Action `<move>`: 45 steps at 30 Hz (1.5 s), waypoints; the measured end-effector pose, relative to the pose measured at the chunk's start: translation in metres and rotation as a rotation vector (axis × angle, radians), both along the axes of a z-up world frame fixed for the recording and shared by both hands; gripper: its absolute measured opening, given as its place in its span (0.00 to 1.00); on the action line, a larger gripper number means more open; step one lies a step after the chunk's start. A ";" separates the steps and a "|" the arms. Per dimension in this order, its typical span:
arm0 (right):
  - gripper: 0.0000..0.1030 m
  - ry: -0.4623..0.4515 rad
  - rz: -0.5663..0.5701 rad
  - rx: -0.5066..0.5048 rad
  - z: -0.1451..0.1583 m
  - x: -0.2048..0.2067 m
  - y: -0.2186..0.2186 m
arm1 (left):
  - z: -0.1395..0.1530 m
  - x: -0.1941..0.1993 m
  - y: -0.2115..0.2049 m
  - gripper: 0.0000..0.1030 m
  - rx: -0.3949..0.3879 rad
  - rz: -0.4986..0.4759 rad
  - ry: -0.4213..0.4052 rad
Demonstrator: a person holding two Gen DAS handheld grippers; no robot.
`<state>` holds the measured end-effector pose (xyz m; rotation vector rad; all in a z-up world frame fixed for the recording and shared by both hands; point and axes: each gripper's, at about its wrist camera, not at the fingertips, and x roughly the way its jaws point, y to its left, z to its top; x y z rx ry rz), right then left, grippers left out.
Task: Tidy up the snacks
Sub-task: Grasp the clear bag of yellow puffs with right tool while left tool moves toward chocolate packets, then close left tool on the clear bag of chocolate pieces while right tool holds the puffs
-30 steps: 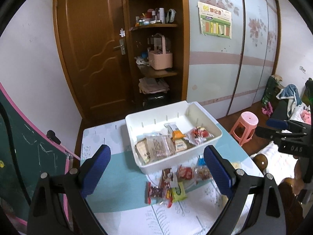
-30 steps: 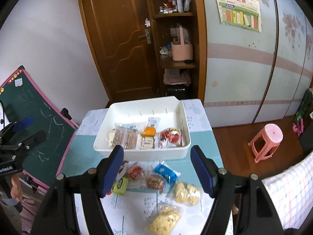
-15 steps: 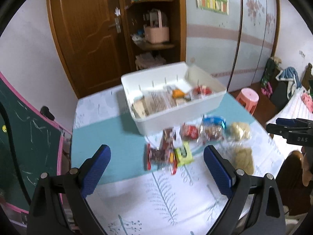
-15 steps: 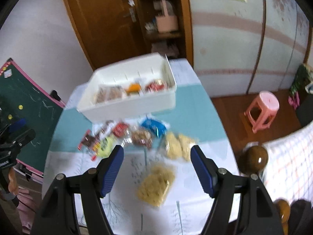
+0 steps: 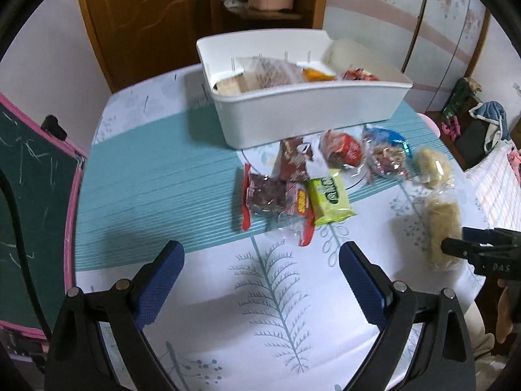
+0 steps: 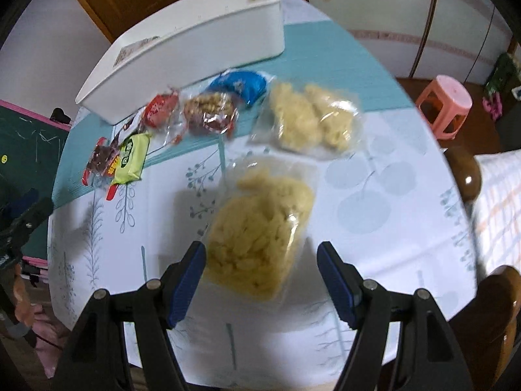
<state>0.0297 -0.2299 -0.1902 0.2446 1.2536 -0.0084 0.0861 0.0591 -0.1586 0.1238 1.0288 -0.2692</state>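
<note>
A white bin (image 5: 302,110) with several snack packs inside stands at the far side of the table; it also shows in the right wrist view (image 6: 195,49). Loose snacks lie in front of it: a green pack (image 5: 330,200), a red-edged clear pack (image 5: 270,198), a red pack (image 5: 342,148), a blue pack (image 6: 239,84) and two clear bags of yellow puffs (image 6: 260,231) (image 6: 309,117). My left gripper (image 5: 260,286) is open and empty, short of the green pack. My right gripper (image 6: 262,280) is open, its fingers on either side of the near puff bag, above it.
The table wears a teal and white leaf-print cloth (image 5: 273,309). A green chalkboard (image 5: 29,179) stands at the left. A pink stool (image 6: 444,104) and a wooden chair back (image 6: 465,176) are at the right. A wooden door and shelves stand behind.
Both grippers have tilted down and moved closer to the table. The loose snacks now fill the views, and the right gripper has come over the near puff bag.
</note>
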 end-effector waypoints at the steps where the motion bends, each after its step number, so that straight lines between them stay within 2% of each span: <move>1: 0.69 0.003 0.005 -0.003 -0.002 0.001 0.003 | -0.003 0.003 0.000 0.93 0.000 0.003 0.008; 9: 0.70 0.014 0.026 -0.067 -0.013 0.011 0.019 | -0.021 0.025 -0.004 0.93 -0.005 0.003 0.048; 14: 0.60 -0.023 0.056 -0.112 -0.012 0.014 0.025 | -0.031 0.041 -0.005 0.93 -0.013 0.013 0.070; 23: 0.59 -0.067 0.081 -0.158 -0.006 0.024 0.023 | -0.048 0.080 -0.005 0.93 -0.010 0.052 0.105; 32: 0.59 -0.065 0.091 -0.116 -0.009 0.033 0.019 | -0.066 0.103 -0.013 0.93 -0.022 0.048 0.170; 37: 0.59 -0.061 0.090 -0.090 -0.010 0.033 0.012 | -0.070 0.102 -0.024 0.93 0.027 0.008 0.161; 43: 0.59 -0.064 0.092 -0.088 -0.011 0.033 0.011 | -0.069 0.098 -0.030 0.93 0.046 -0.008 0.153; 45: 0.59 -0.065 0.091 -0.088 -0.011 0.033 0.012 | -0.069 0.094 -0.034 0.85 0.042 -0.021 0.150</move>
